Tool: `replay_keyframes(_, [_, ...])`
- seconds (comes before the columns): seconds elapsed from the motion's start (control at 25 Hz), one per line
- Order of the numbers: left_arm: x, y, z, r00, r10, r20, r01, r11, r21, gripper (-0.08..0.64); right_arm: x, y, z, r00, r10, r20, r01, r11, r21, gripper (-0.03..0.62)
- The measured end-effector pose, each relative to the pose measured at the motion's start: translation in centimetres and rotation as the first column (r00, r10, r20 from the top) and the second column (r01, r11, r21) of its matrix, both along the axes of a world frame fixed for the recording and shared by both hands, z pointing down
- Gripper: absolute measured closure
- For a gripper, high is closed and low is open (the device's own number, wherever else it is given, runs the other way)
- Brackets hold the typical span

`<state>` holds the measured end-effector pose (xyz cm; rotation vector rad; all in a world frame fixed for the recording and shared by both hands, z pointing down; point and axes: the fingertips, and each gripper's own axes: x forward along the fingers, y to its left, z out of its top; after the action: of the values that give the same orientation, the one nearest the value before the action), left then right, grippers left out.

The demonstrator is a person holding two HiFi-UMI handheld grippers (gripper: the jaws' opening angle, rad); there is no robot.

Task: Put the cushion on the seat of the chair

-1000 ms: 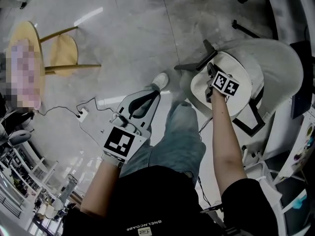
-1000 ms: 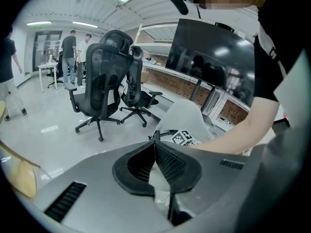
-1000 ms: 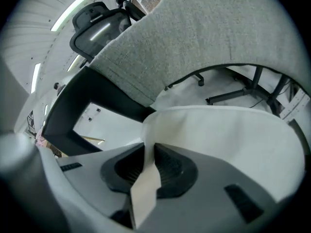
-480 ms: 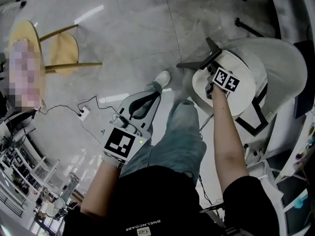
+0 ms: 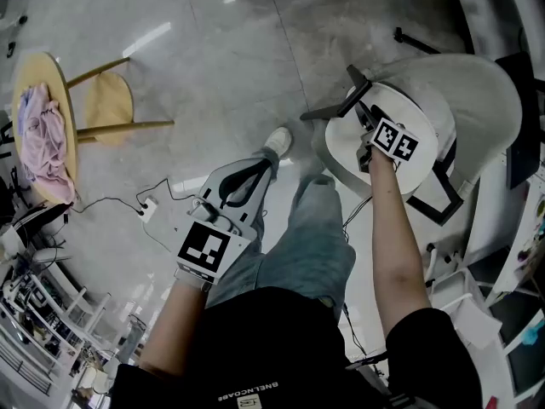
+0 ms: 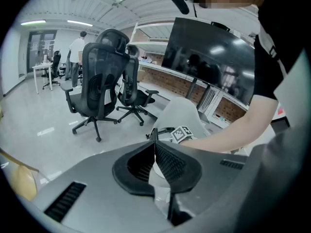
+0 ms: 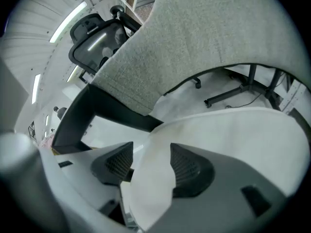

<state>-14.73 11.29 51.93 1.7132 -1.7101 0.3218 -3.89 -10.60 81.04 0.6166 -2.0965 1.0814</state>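
The chair with a grey shell back stands at the right, and a white round cushion lies on its seat. My right gripper is at the cushion's near edge. In the right gripper view the cushion reaches in between the jaws of the right gripper, which are opening; the left pad stands apart from it. The chair back rises behind. My left gripper hangs over the person's leg, shut and holding nothing; its jaws meet at the tips.
A round wooden table with a pink cloth and a wooden stool stand at the left. A power strip with cable lies on the floor. Black office chairs stand further off. White shelving lines the right side.
The right gripper has shifted a little at the cushion's edge. The left gripper has stayed where it was.
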Motion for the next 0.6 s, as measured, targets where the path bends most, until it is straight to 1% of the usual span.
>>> replay_keyframes(0.12, [0.1, -0.6, -0.6, 1.000, 0.028, 0.004, -0.028, 0.999, 0.016, 0.548, 0.9, -0.9, -1.9, 1.000, 0.031, 0.003, -0.032, 0.999, 0.031, 0.364])
replay_keyframes(0.16, [0.2, -0.8, -0.8, 0.999, 0.039, 0.009, -0.039, 0.999, 0.024, 0.548, 1.3, -1.0, -2.6, 0.999, 0.039, 0.003, -0.039, 0.998, 0.043, 0.378])
replay_keyframes(0.28, [0.3, -1.5, -1.6, 0.999, 0.054, 0.003, -0.054, 0.998, 0.042, 0.548, 2.2, -1.0, -4.7, 0.998, 0.056, 0.006, -0.056, 0.995, 0.077, 0.466])
replay_keyframes(0.4, [0.6, -2.5, -2.3, 0.998, 0.064, -0.020, -0.063, 0.996, 0.059, 0.548, 2.8, -0.9, -6.8, 0.999, 0.043, 0.001, -0.042, 0.993, 0.112, 0.547])
replay_keyframes(0.48, [0.7, -3.1, -3.0, 0.996, 0.087, -0.012, -0.085, 0.993, 0.076, 0.548, 3.2, -0.8, -8.3, 0.999, 0.035, -0.003, -0.035, 0.990, 0.134, 0.577])
replay_keyframes(0.6, [1.0, -4.1, -3.6, 0.991, 0.135, -0.001, -0.134, 0.986, 0.098, 0.548, 3.8, -0.8, -10.8, 0.998, 0.058, 0.011, -0.059, 0.985, 0.162, 0.583])
